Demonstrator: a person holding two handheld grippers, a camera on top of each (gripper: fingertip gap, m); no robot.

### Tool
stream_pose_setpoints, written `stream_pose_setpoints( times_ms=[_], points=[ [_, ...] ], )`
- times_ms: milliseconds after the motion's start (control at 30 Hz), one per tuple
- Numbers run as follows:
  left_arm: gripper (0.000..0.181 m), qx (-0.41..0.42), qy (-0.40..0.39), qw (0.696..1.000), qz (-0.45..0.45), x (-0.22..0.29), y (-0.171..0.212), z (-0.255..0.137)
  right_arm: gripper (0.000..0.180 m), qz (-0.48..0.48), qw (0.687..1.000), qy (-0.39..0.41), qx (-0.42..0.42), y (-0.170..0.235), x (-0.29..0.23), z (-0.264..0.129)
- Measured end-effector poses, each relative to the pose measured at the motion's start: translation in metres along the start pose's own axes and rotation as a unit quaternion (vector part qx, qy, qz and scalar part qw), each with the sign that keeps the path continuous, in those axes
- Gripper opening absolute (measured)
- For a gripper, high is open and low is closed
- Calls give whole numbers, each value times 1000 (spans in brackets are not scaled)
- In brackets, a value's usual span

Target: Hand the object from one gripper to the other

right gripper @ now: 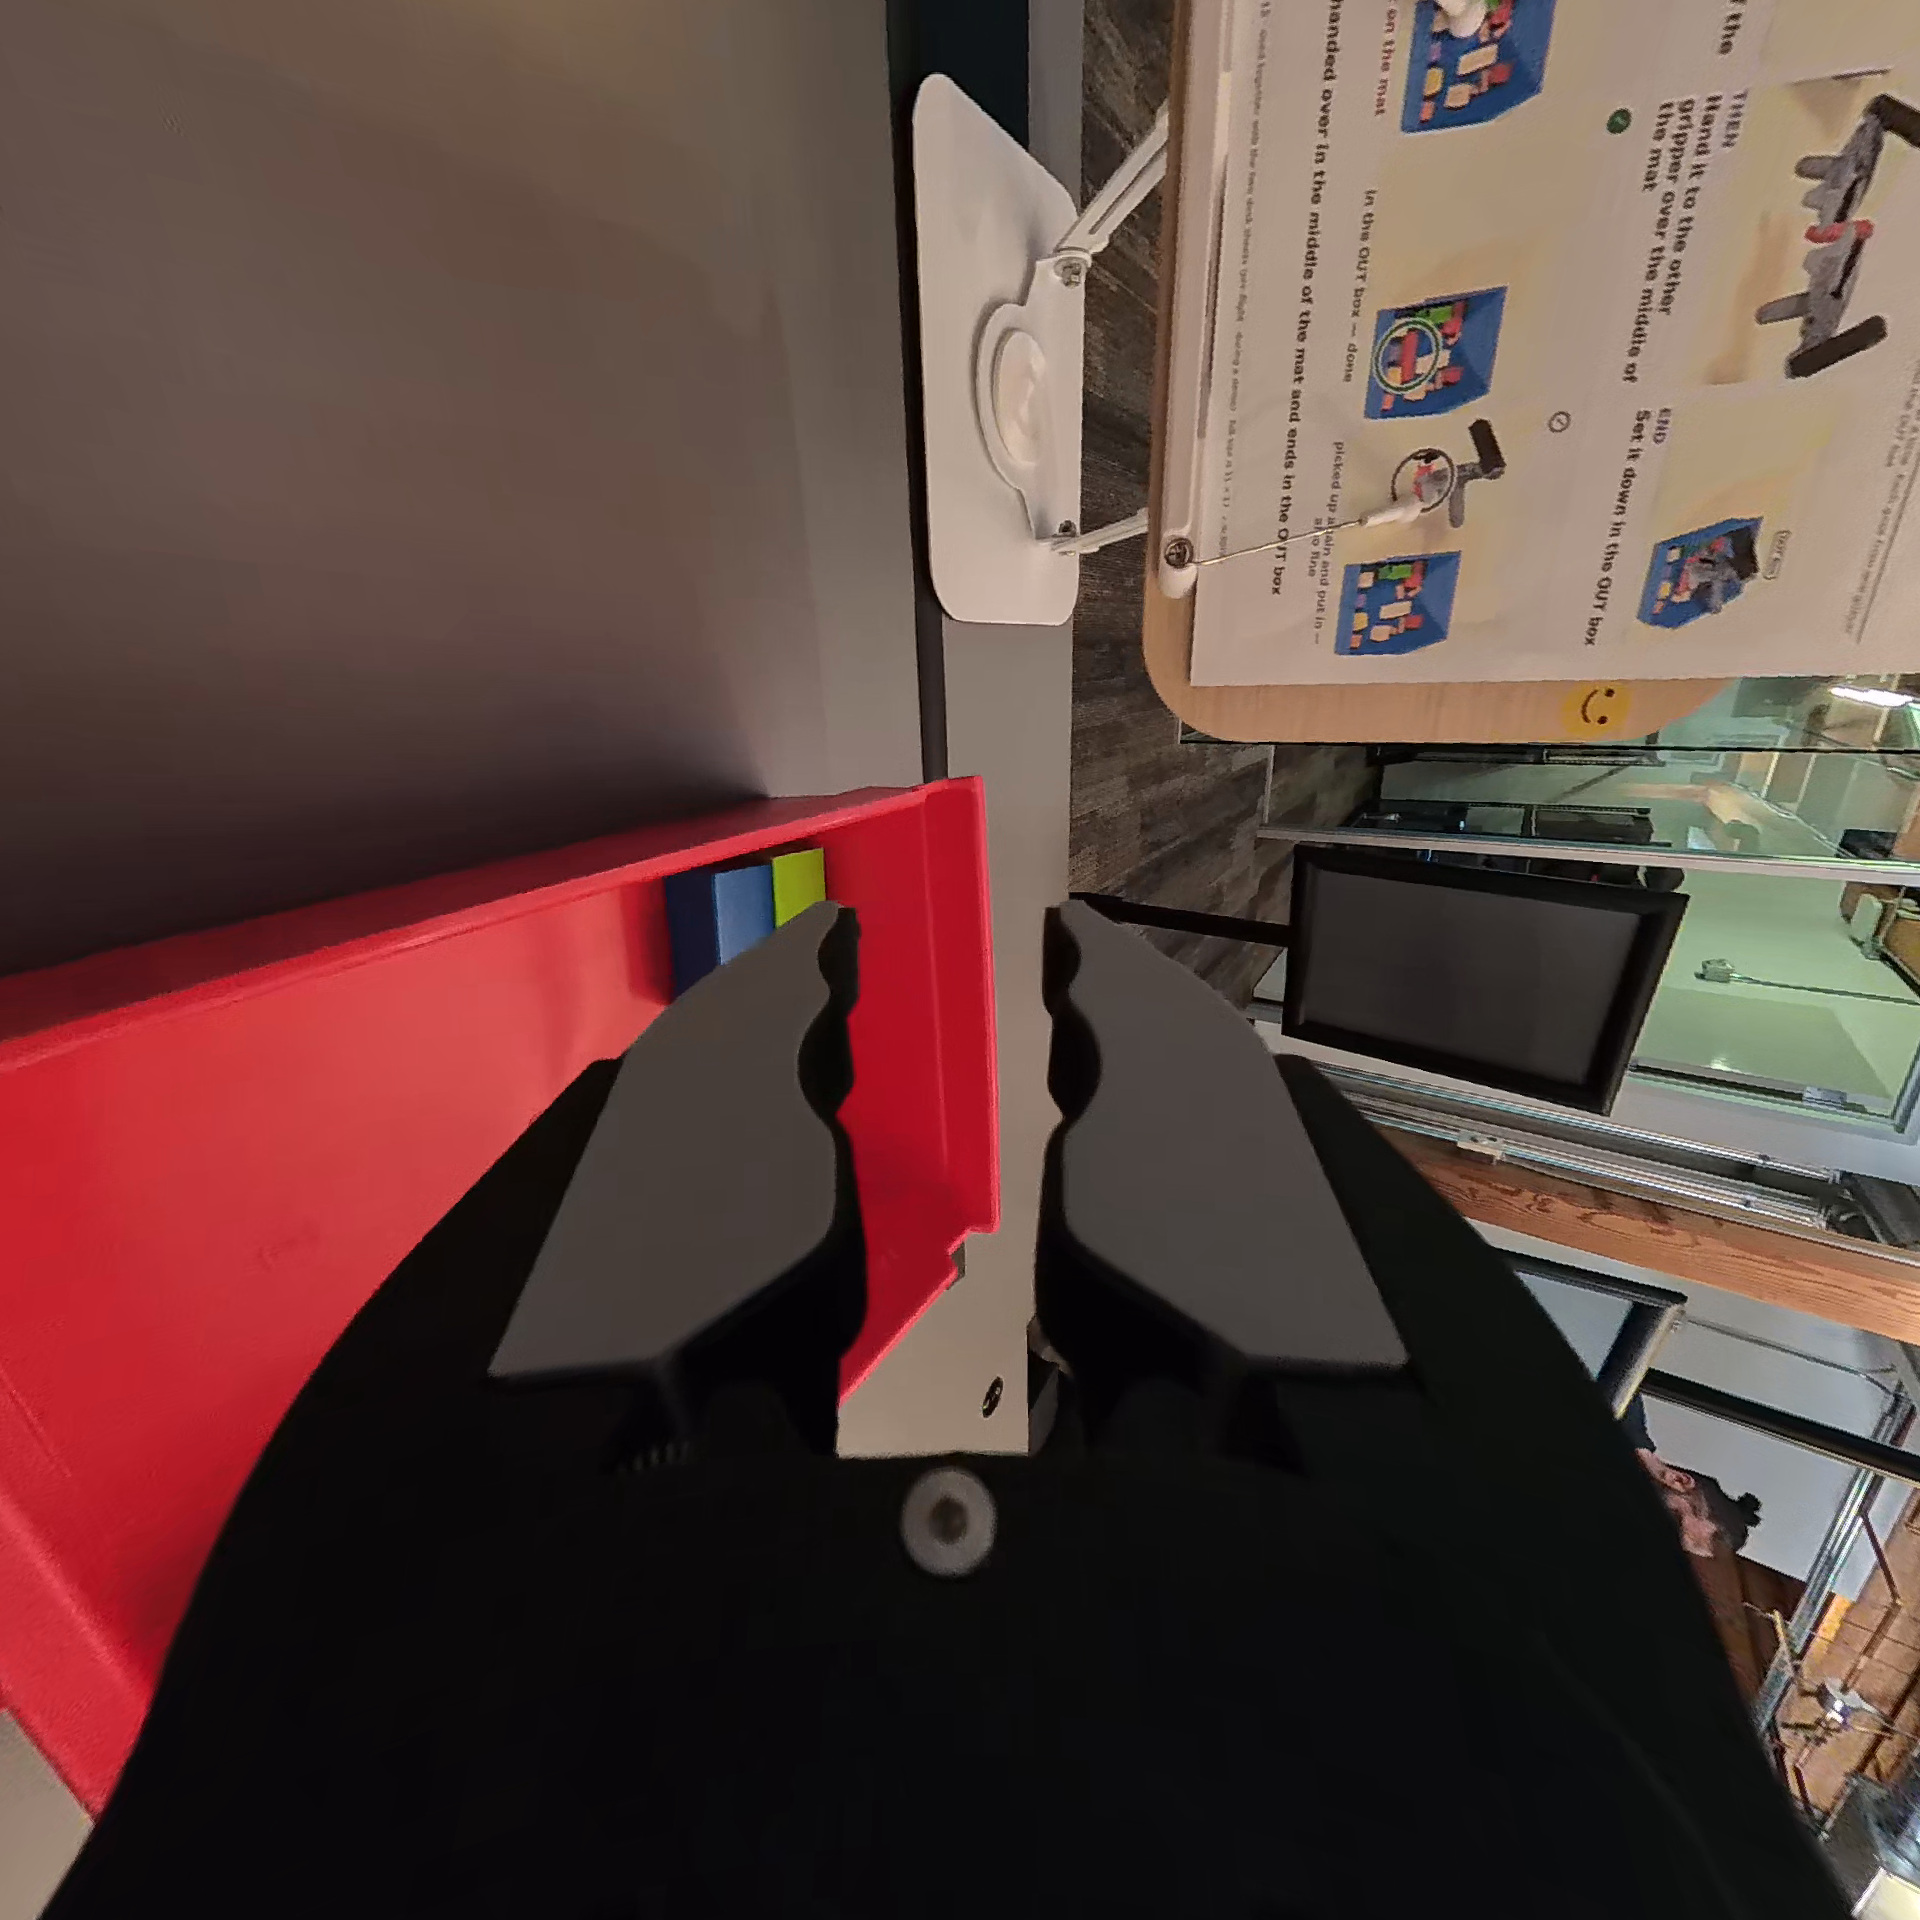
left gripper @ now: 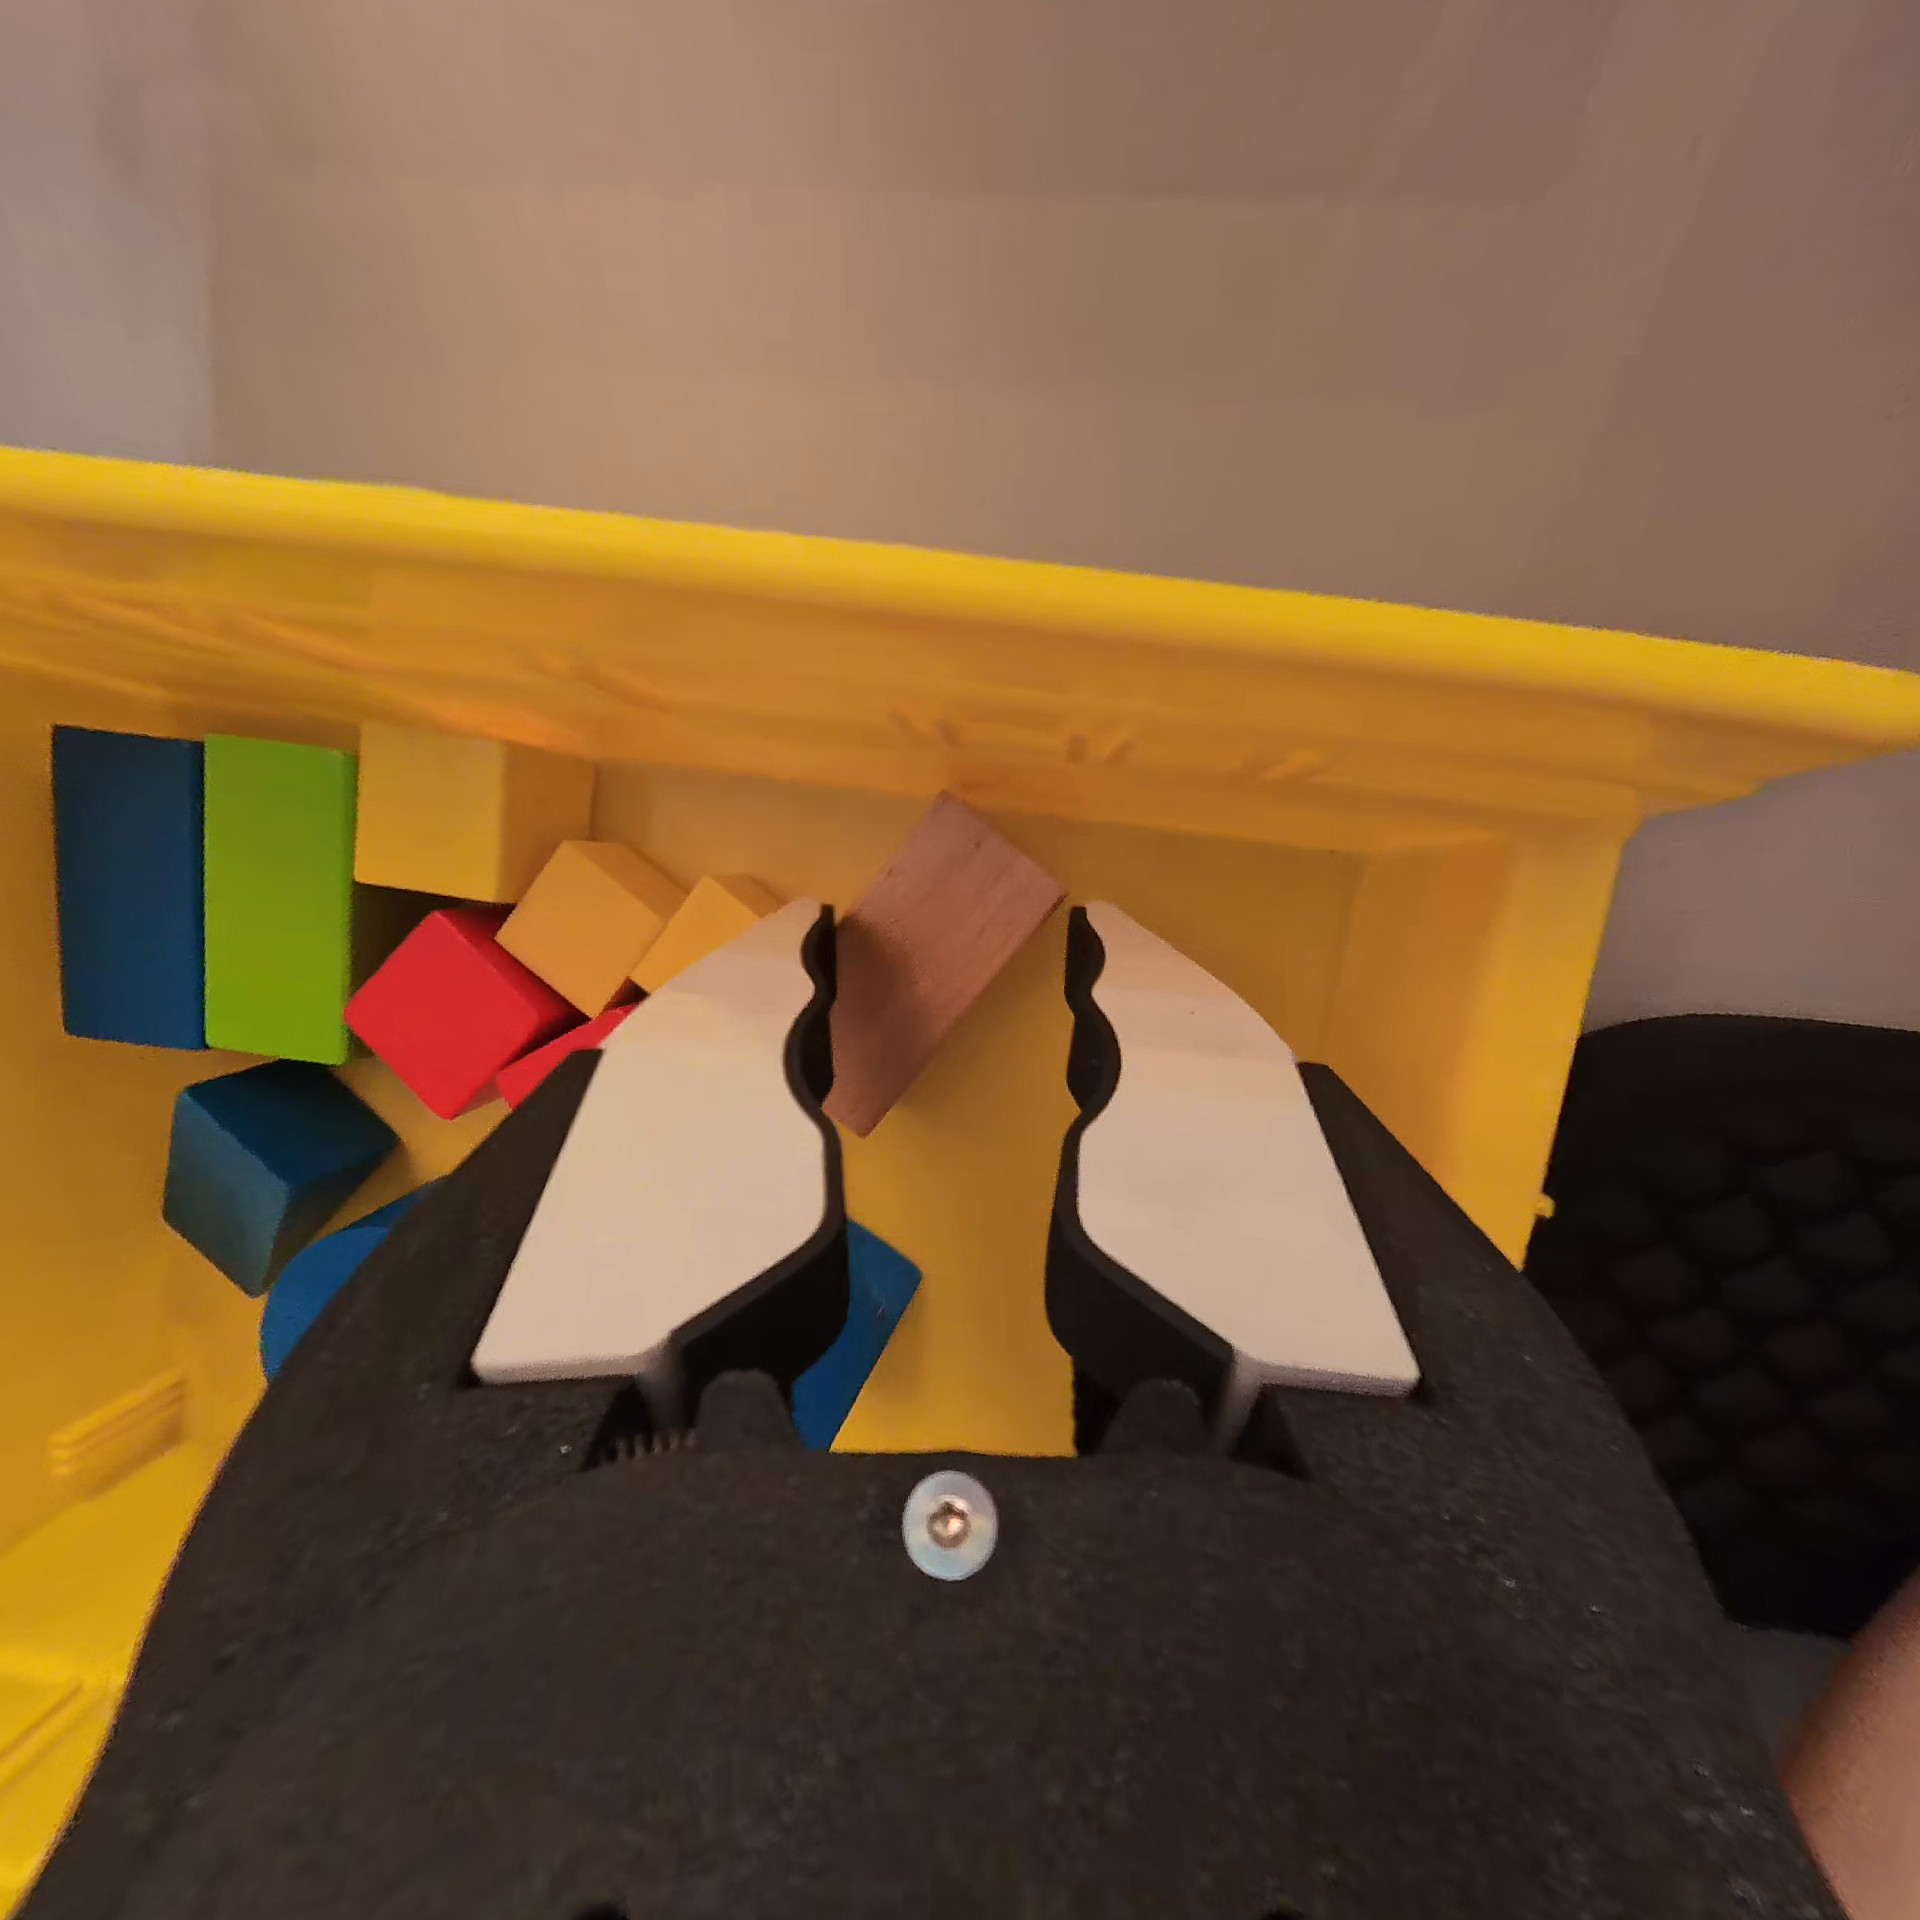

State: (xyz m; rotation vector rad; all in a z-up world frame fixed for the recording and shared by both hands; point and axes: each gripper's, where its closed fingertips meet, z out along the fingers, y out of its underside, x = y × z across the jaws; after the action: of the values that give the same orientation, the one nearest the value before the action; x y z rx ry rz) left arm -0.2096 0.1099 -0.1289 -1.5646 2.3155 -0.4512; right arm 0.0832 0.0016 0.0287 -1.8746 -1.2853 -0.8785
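The left gripper [left gripper: 948,925] is held over a yellow bin [left gripper: 935,665], its jaws apart. A brown block [left gripper: 935,966] is seen between the fingertips, tilted, one corner against the bin's far wall; it lies close to the left finger, though contact cannot be told. Beside it in the bin, yellow blocks [left gripper: 592,904], a red block [left gripper: 447,1008], a green block [left gripper: 275,894] and blue blocks [left gripper: 130,883] are piled to the left. A black mat [left gripper: 1745,1299] is seen right of the bin.

The right gripper [right gripper: 951,925] is turned on its side near a red bin [right gripper: 416,1091], its jaws apart with nothing between them. A blue block [right gripper: 740,909] and a green block [right gripper: 798,883] are stood against the red bin's wall. A printed sheet [right gripper: 1507,343] and a dark screen [right gripper: 1465,977] are seen beyond.
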Motion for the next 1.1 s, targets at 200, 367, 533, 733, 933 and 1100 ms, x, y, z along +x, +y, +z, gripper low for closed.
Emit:
stream_pose_setpoints(
  times_ms=[200,367,533,733,933,1100],
  points=[
    [53,-16,-9,1000,-5,-5,7,2,35,-3,1000,-15,-4,-1,-6,4],
    [51,-12,-9,1000,2,-5,5,4,35,-5,1000,-27,-8,-1,-10,8],
    [45,-20,-1,1000,6,-1,6,1,35,-7,999,-34,-8,-2,-13,11],
    [43,-42,-4,999,-12,-1,19,-3,35,-9,999,-38,-10,-2,-15,11],
    [43,-93,18,995,-33,4,38,7,35,-11,999,-37,-13,-1,-15,12],
    [36,-84,34,995,-36,5,31,12,35,-11,999,-40,-14,0,-16,13]
  ],
)
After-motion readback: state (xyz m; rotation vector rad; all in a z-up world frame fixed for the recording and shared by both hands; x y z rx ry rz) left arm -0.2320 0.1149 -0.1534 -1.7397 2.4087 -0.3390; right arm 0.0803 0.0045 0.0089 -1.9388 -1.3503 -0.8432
